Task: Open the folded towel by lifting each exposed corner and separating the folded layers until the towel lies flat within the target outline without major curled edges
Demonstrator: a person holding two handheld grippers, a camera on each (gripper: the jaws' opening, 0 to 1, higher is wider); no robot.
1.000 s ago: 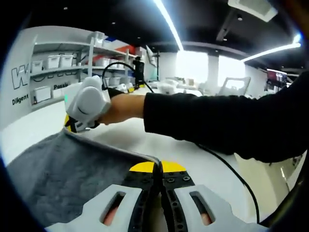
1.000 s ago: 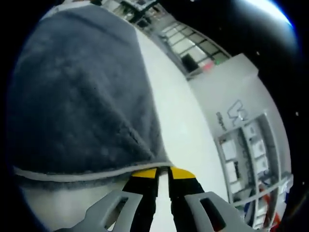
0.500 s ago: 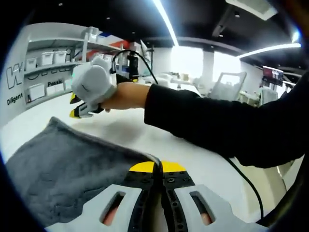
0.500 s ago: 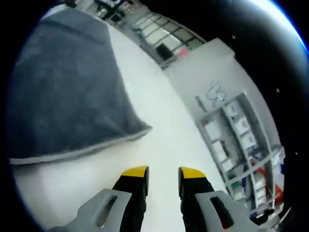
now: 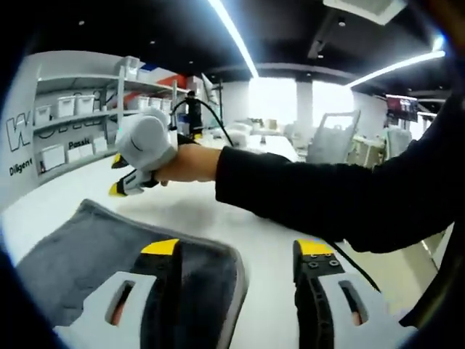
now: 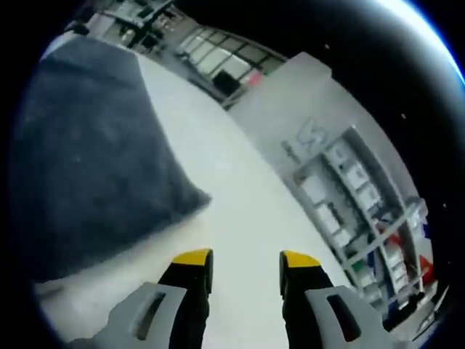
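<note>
Grey towel [image 5: 109,262], thick fleecy pile with a paler hemmed edge, lies flat on the smooth white table [image 5: 218,218]. In the left gripper view its near rounded corner sits just under the left jaw, between the two jaws. Left gripper [image 5: 236,251] jaws wide apart, nothing between them but towel corner and bare table; jaws black with yellow tips, mounted in pale grey plastic bodies with slotted cut-outs.

Right gripper [image 5: 122,174] comes into the left gripper view, held in a hand [image 5: 189,161] with a black sleeve [image 5: 334,189]; rounded white housing, yellow-tipped jaws parted, hanging above the table beyond the towel's far edge, apart from it.

In the right gripper view the right gripper [image 6: 245,260] jaws are spread, empty, over bare table. Towel [image 6: 87,160] lies to the left, its soft rounded corner pointing toward the jaws, near but not touching. White shelving [image 6: 363,211] with boxy white bins behind.
</note>
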